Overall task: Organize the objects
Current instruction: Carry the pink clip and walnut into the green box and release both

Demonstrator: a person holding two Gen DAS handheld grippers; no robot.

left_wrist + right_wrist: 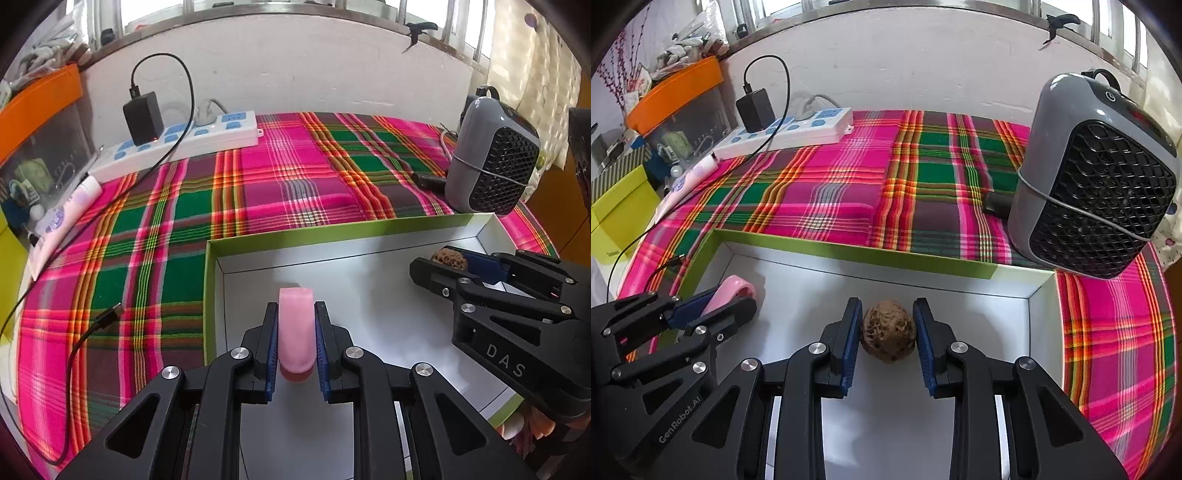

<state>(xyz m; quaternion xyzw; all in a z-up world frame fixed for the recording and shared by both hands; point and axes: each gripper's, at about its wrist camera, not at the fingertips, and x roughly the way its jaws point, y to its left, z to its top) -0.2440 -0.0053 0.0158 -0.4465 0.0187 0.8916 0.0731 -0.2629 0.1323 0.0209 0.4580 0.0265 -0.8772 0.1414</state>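
Observation:
A shallow white box with a green rim [332, 232] [849, 254] lies on the plaid cloth. My left gripper [296, 317] is shut on a pink tape roll [296, 328], held on edge over the box floor at its left side; the roll also shows in the right wrist view [733, 290]. My right gripper [888, 314] has its blue pads on either side of a brown wrinkled walnut [888, 330] over the box's right part, with thin gaps at the pads. The walnut also shows between the right gripper's fingers in the left wrist view [448, 260].
A grey fan heater [1097, 177] [493, 162] stands just past the box's right far corner. A white power strip [173, 146] with a black charger [143, 118] lies at the back left. A loose black cable end [107, 317] lies left of the box.

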